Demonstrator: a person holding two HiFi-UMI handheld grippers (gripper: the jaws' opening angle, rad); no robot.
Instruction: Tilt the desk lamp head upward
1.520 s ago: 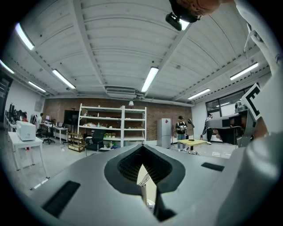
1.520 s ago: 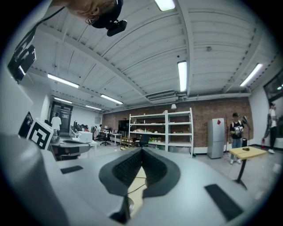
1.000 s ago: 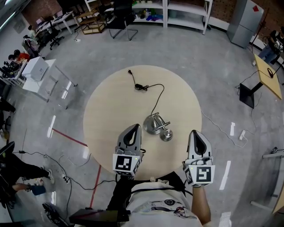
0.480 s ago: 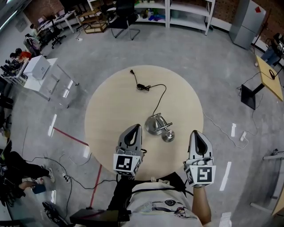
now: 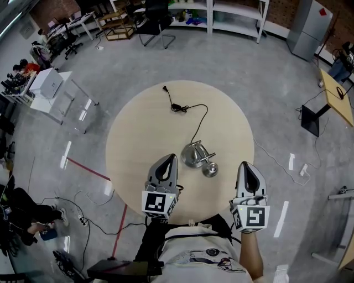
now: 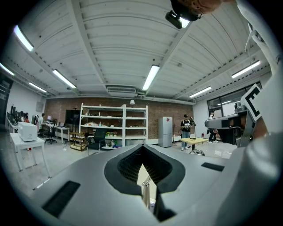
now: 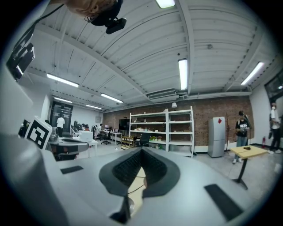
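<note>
Closed left tongs, sliver of desk lamp beyond them, white shelves, brick wall

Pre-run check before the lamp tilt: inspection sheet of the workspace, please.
Surface: round wooden table, pale top.
Job's things: silver desk lamp near the table's front, untouched.
Clutter: nothing seen.
Grippers: left gripper and right gripper at the near edge, either side of the lamp, jaws together, empty.
Cables: black lamp cord crosses the top to a loose plug; floor cables beside the table.
Surroundings: white shelving, grey fridge, office chair.
</note>
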